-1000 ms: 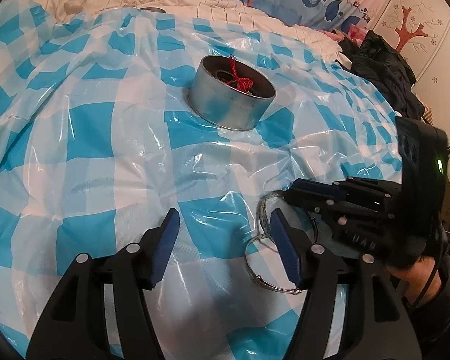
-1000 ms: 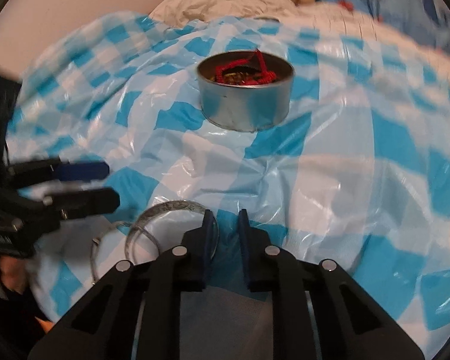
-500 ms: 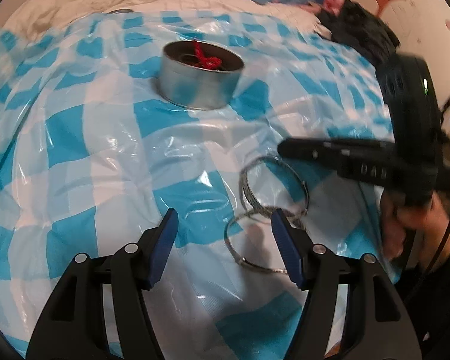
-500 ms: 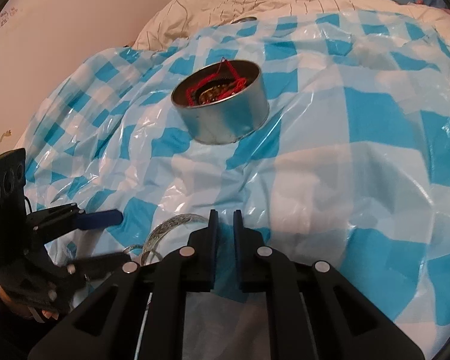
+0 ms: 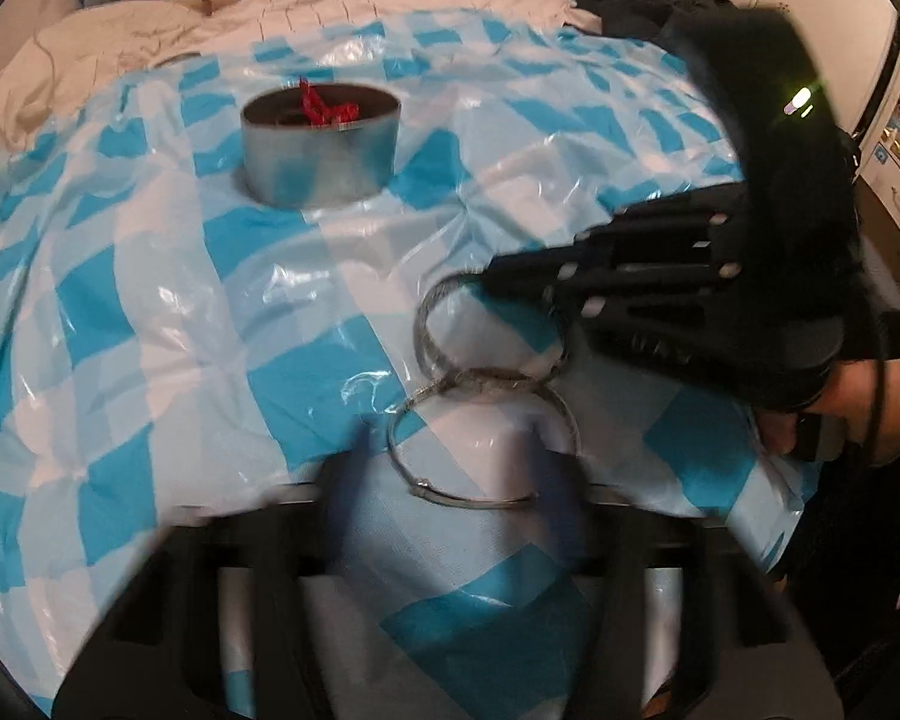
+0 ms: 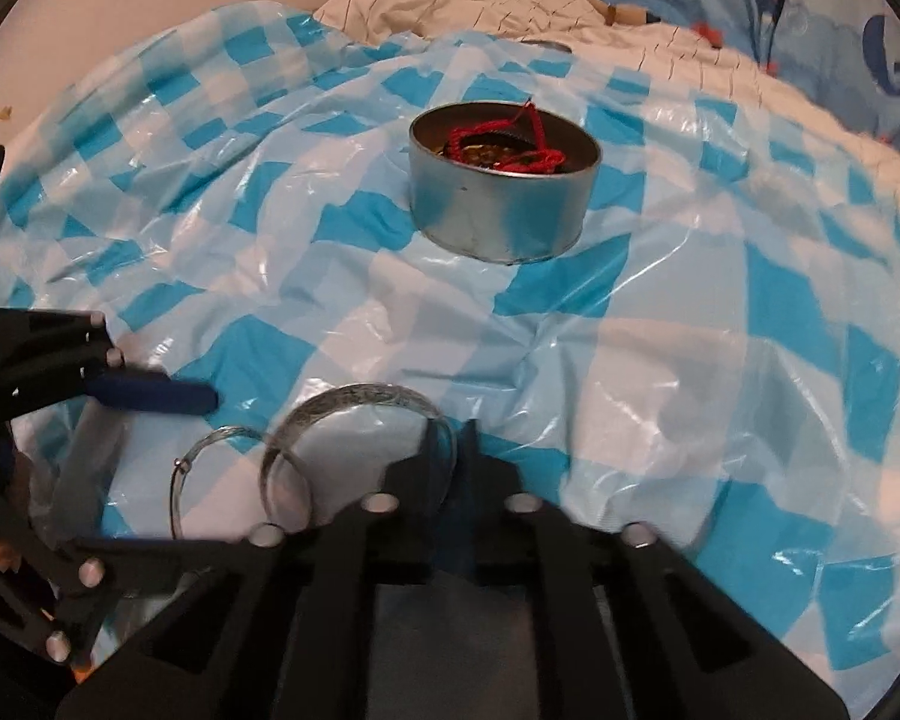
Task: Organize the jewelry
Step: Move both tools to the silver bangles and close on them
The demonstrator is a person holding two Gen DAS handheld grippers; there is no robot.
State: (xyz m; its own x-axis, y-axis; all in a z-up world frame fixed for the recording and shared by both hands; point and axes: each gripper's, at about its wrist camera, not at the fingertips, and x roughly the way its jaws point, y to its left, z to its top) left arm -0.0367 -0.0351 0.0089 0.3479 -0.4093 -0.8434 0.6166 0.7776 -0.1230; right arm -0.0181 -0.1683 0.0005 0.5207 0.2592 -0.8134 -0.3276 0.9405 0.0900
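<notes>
Lying on the blue-and-white checked plastic sheet (image 5: pixel 150 324), two silver bangles touch each other low in the centre of the left wrist view: a wide bangle (image 5: pixel 432 324) and, nearer the camera, a thin bangle (image 5: pixel 480 501). Right gripper (image 6: pixel 450 456) has its fingers pressed together on the wide bangle's (image 6: pixel 354 399) rim, pinching it; in the left view it reaches in from the right edge, angled down and leftward, gripped by a hand (image 5: pixel 858 414) at the far right. Left gripper (image 5: pixel 450 480) is blurred at the bottom, its jaws closing around the thin bangle, pads not yet on it. Farther back, upper centre, stands a round metal tin (image 6: pixel 504 192) holding red cord (image 6: pixel 510 147).
</notes>
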